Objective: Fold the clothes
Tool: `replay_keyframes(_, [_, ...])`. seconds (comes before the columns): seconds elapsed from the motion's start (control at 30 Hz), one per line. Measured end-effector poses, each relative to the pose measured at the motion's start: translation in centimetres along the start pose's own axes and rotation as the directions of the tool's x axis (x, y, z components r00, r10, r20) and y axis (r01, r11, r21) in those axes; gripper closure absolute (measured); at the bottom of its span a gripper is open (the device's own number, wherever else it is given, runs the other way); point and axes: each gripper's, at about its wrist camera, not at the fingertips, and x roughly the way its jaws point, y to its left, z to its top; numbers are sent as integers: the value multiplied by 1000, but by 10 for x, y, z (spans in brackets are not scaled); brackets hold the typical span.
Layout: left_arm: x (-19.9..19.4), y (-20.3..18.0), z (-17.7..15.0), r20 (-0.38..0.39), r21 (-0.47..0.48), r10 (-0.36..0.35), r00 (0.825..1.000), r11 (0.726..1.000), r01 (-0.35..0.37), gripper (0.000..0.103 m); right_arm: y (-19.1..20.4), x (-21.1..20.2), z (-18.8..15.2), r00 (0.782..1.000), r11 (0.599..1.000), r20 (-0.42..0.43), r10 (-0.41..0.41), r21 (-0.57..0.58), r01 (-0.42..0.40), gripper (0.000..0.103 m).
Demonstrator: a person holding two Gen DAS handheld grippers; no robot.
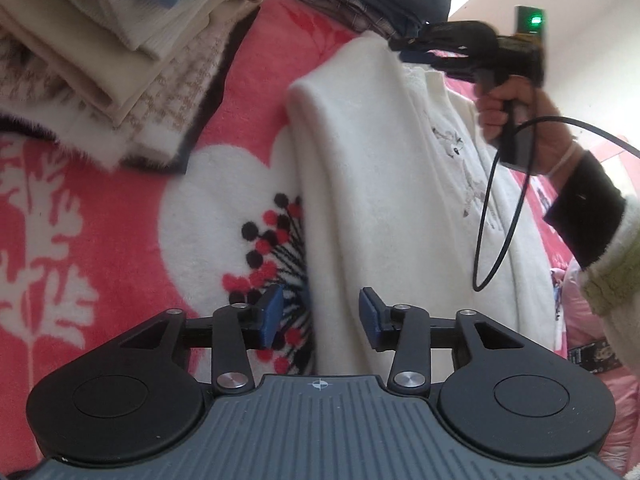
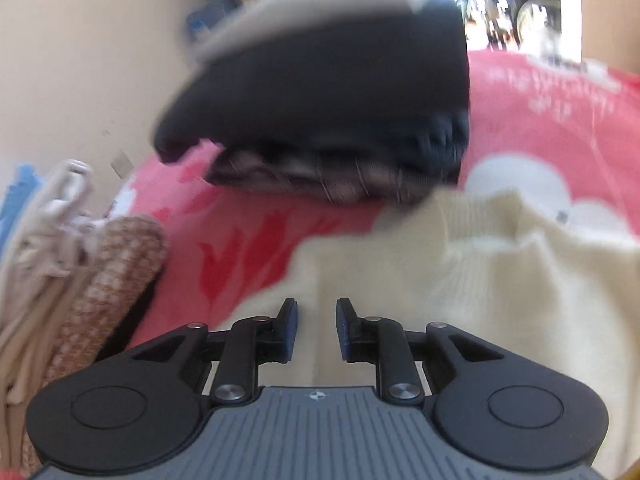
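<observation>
Cream sweater (image 1: 384, 184) folded lengthwise into a long strip, lying on a pink blanket (image 1: 120, 208) printed with white flowers and black and red dots; faint grey embroidery shows on its upper panel, and its ribbed collar end lies just beside a stack of dark folded clothes (image 2: 332, 120). Left gripper (image 1: 322, 316) above the near end of the sweater, blue pads apart, nothing between them. Right gripper (image 2: 316, 328) above the far end, jaws parted by a narrow gap, nothing gripped; in the left wrist view it is held by a hand (image 1: 516, 116) in a dark cuff, with a black cable looping below it. A 2nd pile of cream, beige and blue folded garments (image 1: 100, 48) rests on the blanket, left of the sweater
</observation>
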Motion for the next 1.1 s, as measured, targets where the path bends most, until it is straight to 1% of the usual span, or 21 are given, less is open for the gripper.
replay_keyframes(0.07, [-1,2,-2,-1,-26,-29,1000,999,29,52,10,-21,3,999,999,-17,39,2,-39,69])
replay_keyframes(0.1, [-1,3,-4,-7,-40,-50,999,998,50,48,16,-28,4,997,998,-44,69,7,-69,63])
replay_keyframes(0.13, [-3,6,-6,-18,-52,-68,998,996,67,46,25,-31,4,990,994,-97,106,4,-107,58])
replay_keyframes(0.17, [-1,8,-7,-31,-62,-82,996,995,80,45,34,-34,3,978,990,-151,143,4,-144,56])
replay_keyframes(0.23, [2,8,-13,-67,-81,-109,992,991,104,42,55,-36,-1,946,977,-251,206,-3,-214,48])
replay_keyframes(0.27, [4,7,-17,-84,-88,-122,989,990,114,42,65,-34,-4,929,971,-292,226,-7,-238,47])
replay_keyframes(0.3, [5,5,-21,-97,-91,-128,987,989,119,42,77,-31,-8,915,968,-332,230,-14,-249,42])
replay_keyframes(0.33, [6,3,-25,-109,-94,-134,985,988,124,42,89,-26,-13,908,971,-364,208,-32,-235,38])
replay_keyframes(0.4, [7,-3,-31,-122,-78,-121,985,991,112,42,111,-12,-23,896,980,-428,115,-96,-172,38])
replay_keyframes(0.47, [8,-11,-35,-134,-56,-109,985,993,102,43,135,4,-35,873,978,-487,23,-169,-121,37])
replay_keyframes(0.5, [8,-14,-37,-140,-42,-95,986,995,89,44,143,10,-41,867,976,-498,-14,-195,-96,37])
replay_keyframes(0.57, [8,-20,-41,-140,-36,-75,987,997,71,46,160,19,-54,860,963,-502,-91,-265,-53,31])
replay_keyframes(0.63, [9,-23,-44,-136,-42,-63,989,997,58,54,174,24,-65,857,942,-493,-151,-334,-26,19])
replay_keyframes(0.67, [10,-25,-44,-131,-46,-56,990,998,50,57,180,26,-70,857,930,-485,-175,-366,-17,18])
replay_keyframes(0.7, [9,-27,-45,-125,-43,-50,991,998,45,64,185,27,-76,859,912,-468,-207,-409,-3,17])
replay_keyframes(0.73, [8,-28,-45,-119,-43,-52,992,998,47,72,189,28,-82,861,894,-451,-235,-447,10,18])
replay_keyframes(0.8, [5,-32,-48,-97,-28,-53,994,998,51,79,190,25,-95,869,870,-415,-270,-491,35,19])
replay_keyframes(0.83, [3,-35,-49,-87,-12,-45,995,999,44,82,191,22,-97,874,861,-396,-283,-507,49,23])
replay_keyframes(0.9, [0,-42,-52,-67,20,-29,997,999,30,84,189,17,-99,883,851,-360,-302,-520,78,39])
replay_keyframes(0.97, [-7,-50,-56,-45,54,-18,999,998,21,85,184,11,-99,890,850,-346,-295,-520,80,45])
replay_keyframes(1.1, [-9,-66,-53,-14,124,-3,1000,992,4,85,178,0,-98,903,864,-328,-276,-497,83,64])
